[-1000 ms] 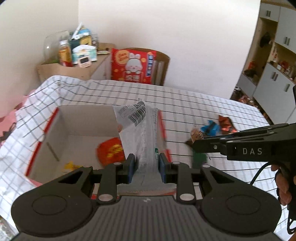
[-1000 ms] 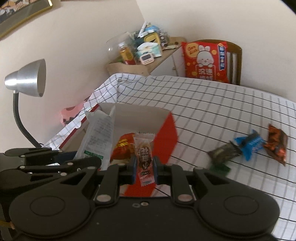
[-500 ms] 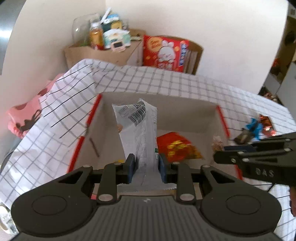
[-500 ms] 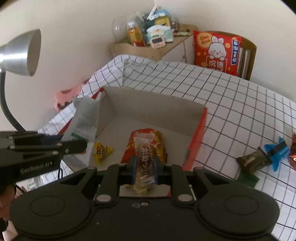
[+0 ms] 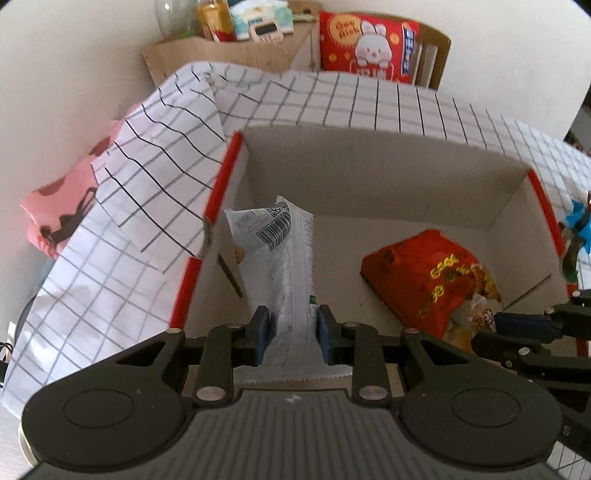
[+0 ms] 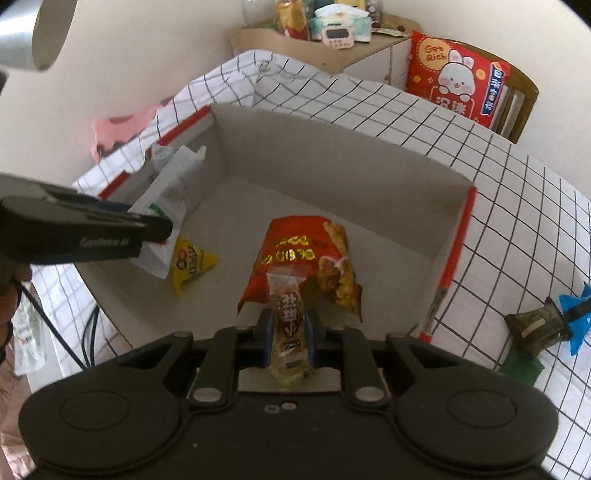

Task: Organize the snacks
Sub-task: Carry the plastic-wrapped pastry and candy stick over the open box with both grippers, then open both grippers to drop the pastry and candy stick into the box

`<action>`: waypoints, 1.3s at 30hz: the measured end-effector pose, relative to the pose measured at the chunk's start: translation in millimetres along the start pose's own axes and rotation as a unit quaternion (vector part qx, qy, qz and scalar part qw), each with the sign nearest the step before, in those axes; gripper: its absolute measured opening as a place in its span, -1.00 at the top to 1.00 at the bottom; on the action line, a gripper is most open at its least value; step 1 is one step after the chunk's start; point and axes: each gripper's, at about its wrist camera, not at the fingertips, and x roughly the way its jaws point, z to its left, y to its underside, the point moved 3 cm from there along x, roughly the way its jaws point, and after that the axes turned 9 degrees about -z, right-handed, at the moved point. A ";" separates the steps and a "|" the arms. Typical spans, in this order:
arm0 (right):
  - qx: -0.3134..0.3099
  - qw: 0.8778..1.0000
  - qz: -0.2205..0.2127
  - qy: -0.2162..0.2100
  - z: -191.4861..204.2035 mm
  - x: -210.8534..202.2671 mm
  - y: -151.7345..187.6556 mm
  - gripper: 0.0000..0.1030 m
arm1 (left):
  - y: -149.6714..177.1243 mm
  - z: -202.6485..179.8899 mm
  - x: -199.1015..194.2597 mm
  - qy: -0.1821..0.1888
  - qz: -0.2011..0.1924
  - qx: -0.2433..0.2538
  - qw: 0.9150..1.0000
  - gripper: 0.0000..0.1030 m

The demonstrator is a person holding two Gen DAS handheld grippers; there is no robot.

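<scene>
The left gripper (image 5: 292,334) pinches a white packet (image 5: 286,266) between its blue pads and holds it over the left part of an open box (image 5: 369,170). The packet's lower end is hidden behind the gripper body; its top shows a barcode, but the print is too small to read. The right gripper (image 6: 289,334) is pressed together on a small clear-wrapped snack (image 6: 290,325) with a brown label; the snack's tail runs out of sight below the pads. It hangs above a red bag (image 6: 295,258) lying on the box floor.

In the right wrist view a yellow triangular snack (image 6: 190,260) lies on the floor left of the red bag, partly covered by the white packet. In the left wrist view this snack is hidden.

The box stands on a checked cloth (image 6: 517,206). Its near wall is cut off by both gripper bodies. On the cloth to the right of the box lie a dark wrapped snack (image 6: 535,326) and a blue one (image 6: 576,314), the blue one cut by the frame edge. Something green (image 6: 519,363) lies under the dark one; what it is cannot be told.

A red cushion (image 6: 456,79) leans in a chair behind the table. A lamp shade (image 6: 33,33) is cropped at the upper left.
</scene>
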 end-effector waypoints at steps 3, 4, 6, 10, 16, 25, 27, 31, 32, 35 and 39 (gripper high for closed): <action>-0.004 1.000 0.005 0.001 2.6 5.3 0.6 0.69 | 0.8 -5.5 3.7 -0.004 0.001 0.017 1.000 0.47; -0.005 1.000 0.006 0.002 3.2 6.5 0.7 0.69 | 0.6 -6.8 4.9 -0.004 0.003 0.020 1.000 0.47; -0.007 1.000 0.007 0.004 4.0 8.6 0.3 0.69 | 0.1 -8.5 5.6 -0.006 0.005 0.024 1.000 0.47; -0.006 1.000 0.009 0.007 3.3 10.4 -0.6 0.56 | -1.2 -10.6 6.4 -0.014 0.004 0.028 1.000 0.46; 0.011 1.000 -0.006 -0.001 -1.9 1.3 -1.8 0.39 | -1.7 -11.0 0.3 -0.009 -0.010 0.020 1.000 0.42; 0.029 0.998 -0.046 -0.025 -9.4 -37.9 -2.8 -0.04 | 0.3 -12.0 -23.9 0.018 -0.043 -0.006 0.999 0.07; 0.035 0.997 -0.055 -0.029 -11.6 -47.1 -3.2 -0.11 | 1.1 -13.6 -31.3 0.022 -0.050 -0.011 0.998 0.07; 0.043 0.996 -0.072 -0.039 -16.2 -66.9 -1.1 -0.26 | 2.7 -18.4 -47.0 0.034 -0.066 -0.018 0.997 -0.05; 0.044 0.995 -0.076 -0.041 -17.2 -71.9 -0.3 -0.28 | 3.2 -20.1 -51.5 0.036 -0.072 -0.018 0.997 -0.06; 0.054 0.994 -0.088 -0.045 -21.9 -87.2 3.6 -0.33 | 4.2 -26.4 -64.4 0.043 -0.085 -0.018 0.995 -0.06; 0.063 0.991 -0.108 -0.047 -29.7 -109.1 7.7 -0.45 | 5.8 -38.5 -84.2 0.056 -0.104 -0.018 0.993 -0.07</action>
